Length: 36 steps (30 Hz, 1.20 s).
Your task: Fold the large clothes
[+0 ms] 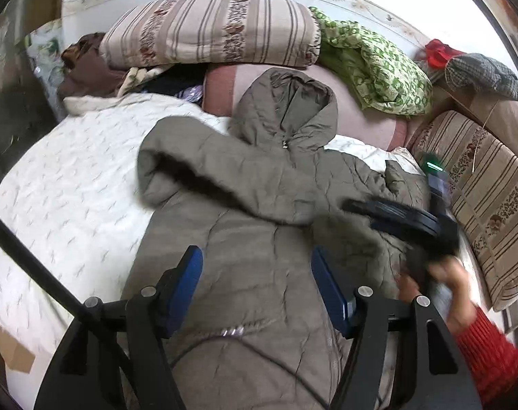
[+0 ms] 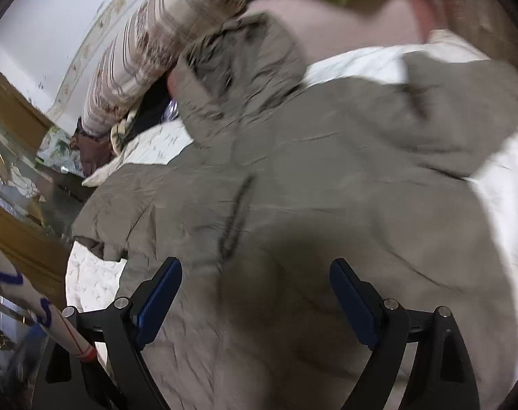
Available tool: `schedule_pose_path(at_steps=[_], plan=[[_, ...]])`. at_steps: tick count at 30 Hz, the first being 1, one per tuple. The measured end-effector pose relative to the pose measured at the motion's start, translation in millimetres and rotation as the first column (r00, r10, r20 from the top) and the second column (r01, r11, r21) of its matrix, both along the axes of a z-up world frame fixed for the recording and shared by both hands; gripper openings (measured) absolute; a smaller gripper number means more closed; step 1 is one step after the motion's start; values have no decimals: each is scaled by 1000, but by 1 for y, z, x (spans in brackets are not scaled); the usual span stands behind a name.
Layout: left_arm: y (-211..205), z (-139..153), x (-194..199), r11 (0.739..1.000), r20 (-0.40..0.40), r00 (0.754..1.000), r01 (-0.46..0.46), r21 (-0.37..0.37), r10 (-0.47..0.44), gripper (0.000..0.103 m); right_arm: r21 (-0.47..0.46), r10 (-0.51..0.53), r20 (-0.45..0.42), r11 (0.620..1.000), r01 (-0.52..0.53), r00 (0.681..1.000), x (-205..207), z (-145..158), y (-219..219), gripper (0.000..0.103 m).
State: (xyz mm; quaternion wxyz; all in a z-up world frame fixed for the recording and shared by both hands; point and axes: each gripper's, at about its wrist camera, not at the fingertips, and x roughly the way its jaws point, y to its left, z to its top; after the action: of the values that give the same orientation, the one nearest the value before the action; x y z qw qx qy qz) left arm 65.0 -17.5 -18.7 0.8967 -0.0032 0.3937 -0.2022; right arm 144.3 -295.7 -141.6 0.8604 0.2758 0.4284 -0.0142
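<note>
Between the blue pads of the left tongs (image 1: 257, 288), spread wide w/ nothing held, lies the olive hooded coat (image 1: 259, 205), flat on the white quilted bed (image 1: 71, 188); right tongs (image 2: 255, 302) likewise gape empty just over the coat's body. Left view alone shows the right hand (image 1: 443, 287) in red cuff over the coat's right side, blurred. Striped pillows (image 1: 211, 29), green cloth (image 1: 378, 61) & pink bolster (image 1: 225, 89) crowd beyond the hood.
</note>
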Motion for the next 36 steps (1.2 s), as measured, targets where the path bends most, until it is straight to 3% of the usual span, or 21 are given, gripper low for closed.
schedule_pose_path(at_steps=[3, 4, 7, 8, 10, 15, 21, 25, 28, 30, 32, 34, 36], plan=[[11, 0, -7, 1000, 22, 1000, -18, 25, 17, 65, -80, 10, -46, 997, -13, 999, 47, -18, 23, 91], [13, 0, -9, 999, 33, 999, -29, 42, 27, 65, -89, 21, -58, 996, -26, 998, 58, -23, 29, 85], [18, -1, -10, 995, 61, 997, -56, 81, 51, 65, -27, 111, -116, 993, -115, 987, 75, -31, 41, 18], [20, -2, -9, 994, 63, 996, -67, 83, 62, 65, -19, 112, -105, 993, -114, 988, 75, -24, 38, 8], [23, -1, -9, 994, 63, 995, -77, 75, 72, 65, -51, 84, -78, 995, -88, 993, 69, -6, 24, 7], [21, -4, -10, 994, 63, 995, -80, 69, 76, 65, -252, -103, -70, 964, 82, 992, 40, 27, -43, 6], [-4, -15, -11, 992, 42, 998, -47, 116, 42, 65, -368, -219, -165, 918, 145, 962, 31, 4, -101, 2], [-19, -14, -18, 989, 34, 999, -27, 143, 22, 65, -328, -218, -224, 935, 137, 950, 33, -35, -117, 3], [-29, -10, -23, 986, 43, 999, -20, 168, 13, 65, -251, -201, -174, 956, 154, 964, 20, -32, -130, 4], [-34, -7, -24, 984, 44, 999, -18, 175, 10, 65, -155, -197, -91, 971, 181, 976, -3, -16, -149, 20], [-41, -7, -22, 985, 32, 999, -13, 172, 7, 65, -108, -235, -20, 967, 232, 972, -28, -1, -174, 68], [-47, -9, -19, 987, 9, 1000, -2, 158, 0, 65, -96, -321, 35, 942, 323, 947, -57, 8, -214, 73], [-55, -13, -15, 989, -19, 1000, 13, 149, -10, 65, -60, -371, 22, 927, 371, 929, -74, 5, -254, 73]])
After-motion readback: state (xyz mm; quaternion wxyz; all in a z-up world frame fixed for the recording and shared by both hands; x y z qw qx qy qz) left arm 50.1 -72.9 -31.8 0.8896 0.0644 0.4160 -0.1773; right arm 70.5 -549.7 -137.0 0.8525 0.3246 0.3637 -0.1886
